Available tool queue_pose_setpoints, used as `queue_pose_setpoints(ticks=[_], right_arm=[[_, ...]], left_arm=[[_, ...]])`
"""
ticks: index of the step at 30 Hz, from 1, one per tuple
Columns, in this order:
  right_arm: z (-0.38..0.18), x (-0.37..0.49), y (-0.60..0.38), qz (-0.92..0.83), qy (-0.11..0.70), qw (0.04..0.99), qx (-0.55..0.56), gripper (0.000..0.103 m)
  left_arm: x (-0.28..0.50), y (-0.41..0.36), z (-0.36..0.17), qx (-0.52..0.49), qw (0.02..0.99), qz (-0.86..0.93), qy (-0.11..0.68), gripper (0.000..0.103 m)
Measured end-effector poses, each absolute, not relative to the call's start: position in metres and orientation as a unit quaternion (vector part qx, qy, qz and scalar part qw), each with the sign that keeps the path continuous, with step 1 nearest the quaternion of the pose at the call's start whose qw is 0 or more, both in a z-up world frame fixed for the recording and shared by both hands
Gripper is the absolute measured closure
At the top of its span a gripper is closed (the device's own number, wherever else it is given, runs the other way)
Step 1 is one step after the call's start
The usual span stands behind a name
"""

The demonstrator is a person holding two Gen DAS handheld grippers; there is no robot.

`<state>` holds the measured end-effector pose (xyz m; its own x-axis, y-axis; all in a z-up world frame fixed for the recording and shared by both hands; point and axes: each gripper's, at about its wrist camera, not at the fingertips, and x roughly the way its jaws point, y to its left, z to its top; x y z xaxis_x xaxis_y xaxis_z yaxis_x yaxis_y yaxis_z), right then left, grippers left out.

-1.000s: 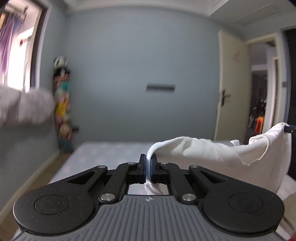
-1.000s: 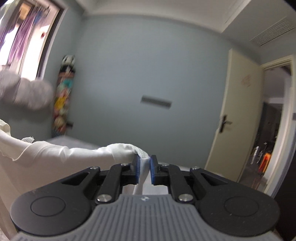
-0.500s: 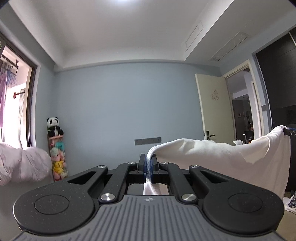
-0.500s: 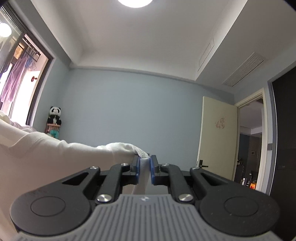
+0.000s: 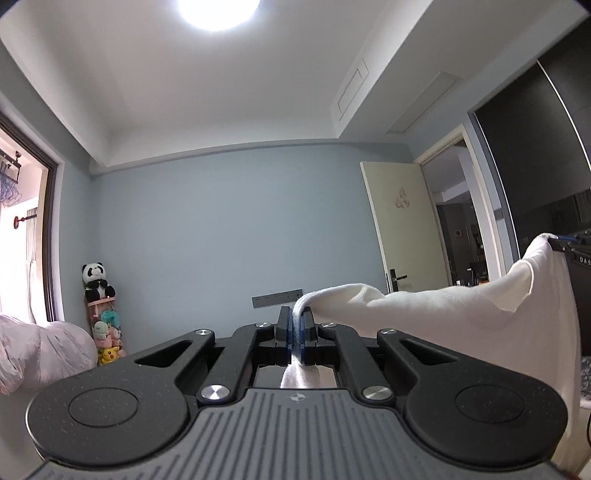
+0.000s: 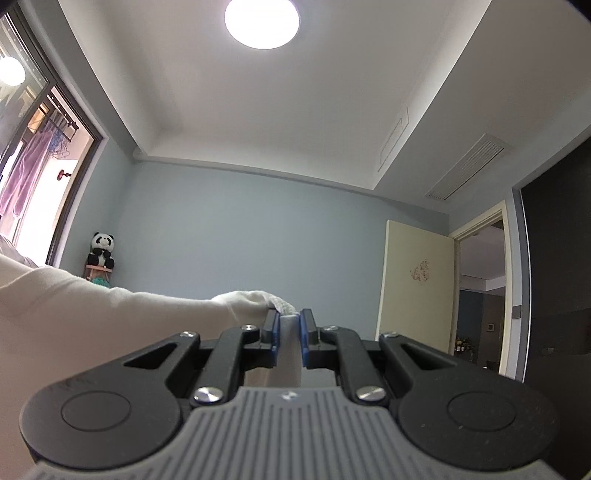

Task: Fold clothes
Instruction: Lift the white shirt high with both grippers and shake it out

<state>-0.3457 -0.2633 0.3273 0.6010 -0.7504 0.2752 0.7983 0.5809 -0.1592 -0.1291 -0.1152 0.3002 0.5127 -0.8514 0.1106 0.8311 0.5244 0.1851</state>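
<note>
White cloth [image 5: 436, 306] held high in air, stretched between both grippers. Left gripper [image 5: 295, 332] pinching one edge tightly; right gripper [image 6: 289, 334] pinching other edge, jaws slightly apart. Risk: thin hold at right slipping under tension, cloth falling crooked.

Left gripper [image 5: 296, 314] clamped on white garment [image 5: 443, 306], cloth stretching toward 3 o'clock. Panda plush [image 5: 94, 281] at 9 o'clock, ceiling lamp [image 5: 218, 11] at 12, open door [image 5: 402, 229] at 2.
</note>
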Motion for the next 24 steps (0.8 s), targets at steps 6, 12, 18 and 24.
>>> queue_pose_setpoints(ticks=[6, 12, 18, 24], right_arm=[[0.31, -0.309, -0.303, -0.439, -0.052, 0.889, -0.12, 0.09], [0.279, -0.247, -0.37, -0.432, 0.015, 0.898, -0.087, 0.09], [0.238, -0.17, -0.449, -0.425, 0.078, 0.9, -0.053, 0.09], [0.191, -0.087, -0.529, -0.418, 0.136, 0.898, -0.026, 0.09]], left_arm=[[-0.105, -0.157, 0.286, 0.058, 0.87, -0.486, -0.06, 0.101], [-0.059, -0.23, 0.258, 0.077, 0.87, -0.487, 0.004, 0.101], [-0.009, -0.315, 0.222, 0.101, 0.866, -0.484, 0.066, 0.101], [0.055, -0.386, 0.161, 0.127, 0.864, -0.471, 0.122, 0.101]])
